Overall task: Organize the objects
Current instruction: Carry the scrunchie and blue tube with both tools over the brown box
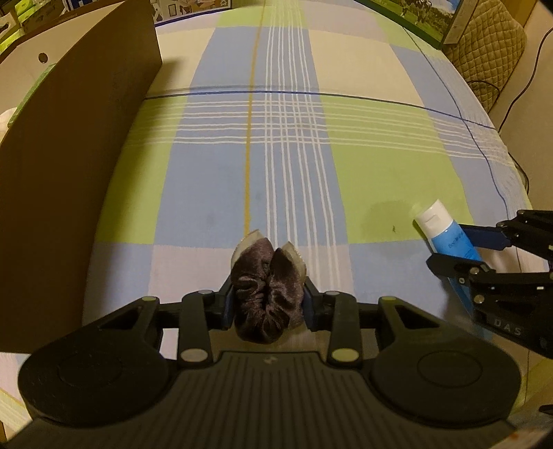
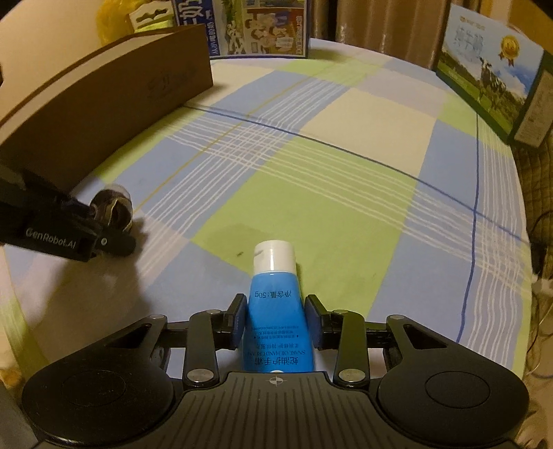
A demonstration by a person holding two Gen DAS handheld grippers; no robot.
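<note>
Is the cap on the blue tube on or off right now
On. The white cap sits closed on the blue tube, pointing away from the right gripper holding it.

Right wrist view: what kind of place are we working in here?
Probably a home room, not a lab: a plaid cloth covers the surface, printed milk cartons stand at its far edge, and a brown cardboard box sits to the left.

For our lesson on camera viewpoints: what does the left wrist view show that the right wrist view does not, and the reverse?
Only the left wrist view shows the brown scrunchie close up, squeezed between the left gripper fingers. Only the right wrist view shows the print on the blue tube, clamped in the right gripper, and the illustrated carton standing behind. Both show the checked cloth, the brown cardboard box, and both held things.
</note>
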